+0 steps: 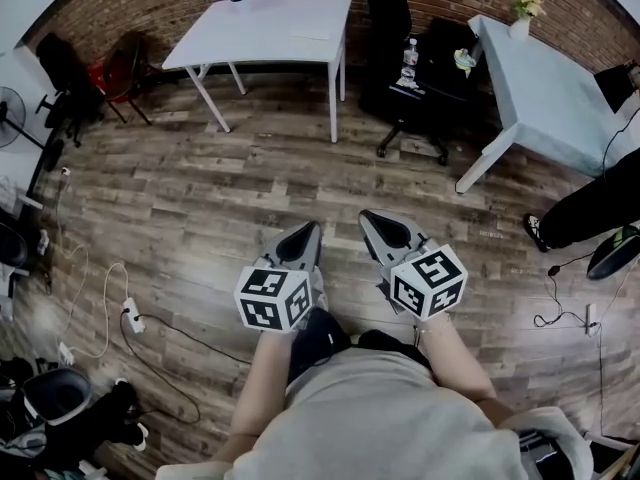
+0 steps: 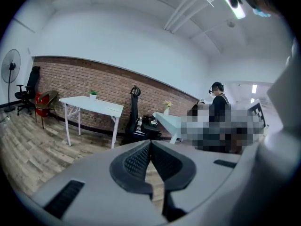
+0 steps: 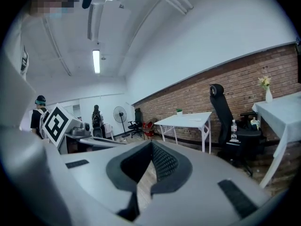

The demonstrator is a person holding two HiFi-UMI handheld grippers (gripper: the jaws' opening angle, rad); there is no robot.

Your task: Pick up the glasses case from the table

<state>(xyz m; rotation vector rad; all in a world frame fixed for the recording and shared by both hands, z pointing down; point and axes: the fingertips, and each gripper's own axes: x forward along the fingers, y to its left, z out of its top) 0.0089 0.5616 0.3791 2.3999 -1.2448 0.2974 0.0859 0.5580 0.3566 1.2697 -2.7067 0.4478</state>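
Both sets of fingers (image 2: 136,161) are clenched tip to tip on nothing, the left gripper (image 1: 300,240) and right gripper (image 1: 385,230) side by side, low over the wood floor (image 1: 200,198) ahead of the person (image 1: 380,418) (a carrying pose, I judge, since nothing is within reach). No glasses case can be made out; if it lies on the white desk (image 1: 270,28) or the pale desk (image 1: 550,98) by the brick wall (image 1: 170,3), both stand well apart from the grippers.
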